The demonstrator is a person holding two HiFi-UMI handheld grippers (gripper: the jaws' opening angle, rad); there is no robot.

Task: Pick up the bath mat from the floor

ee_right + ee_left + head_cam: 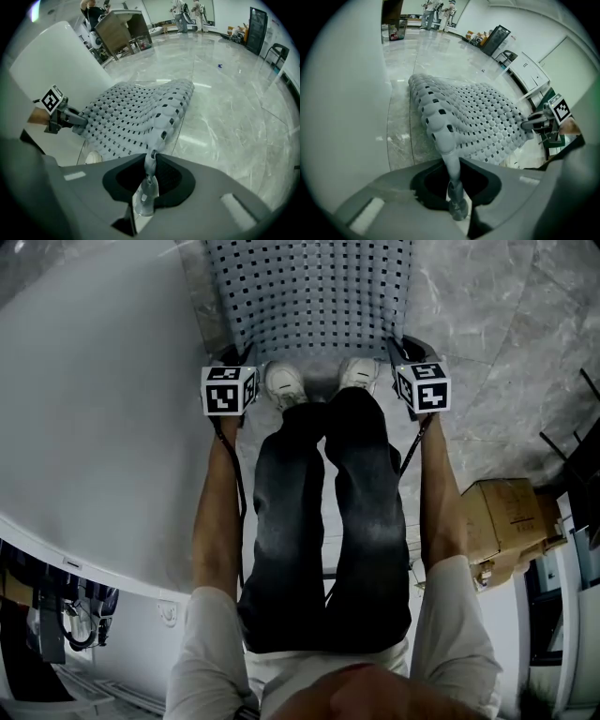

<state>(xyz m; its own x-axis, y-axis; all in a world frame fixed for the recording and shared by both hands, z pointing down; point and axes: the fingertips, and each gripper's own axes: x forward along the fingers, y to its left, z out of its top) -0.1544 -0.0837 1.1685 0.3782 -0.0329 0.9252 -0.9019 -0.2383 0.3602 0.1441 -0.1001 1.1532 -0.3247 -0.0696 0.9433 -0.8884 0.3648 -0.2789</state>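
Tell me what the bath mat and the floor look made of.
The bath mat looks like soft rubber or silicone, matte pale grey: rounded bumps, a grid of square holes, and it bends and pinches thin at its corner. The floor: polished marble-look stone or tile, with grey veining, glossy reflections, thin joints.

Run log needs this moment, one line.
left tool: shut on bath mat | right tool: shut on bath mat | mat edge: raised

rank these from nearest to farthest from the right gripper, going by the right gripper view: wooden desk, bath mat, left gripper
1. bath mat: pinched between the jaws of the right gripper and spreading out ahead of it.
2. left gripper: off to the left, clamped on the mat's other corner.
3. wooden desk: far back, at the upper left of the view.
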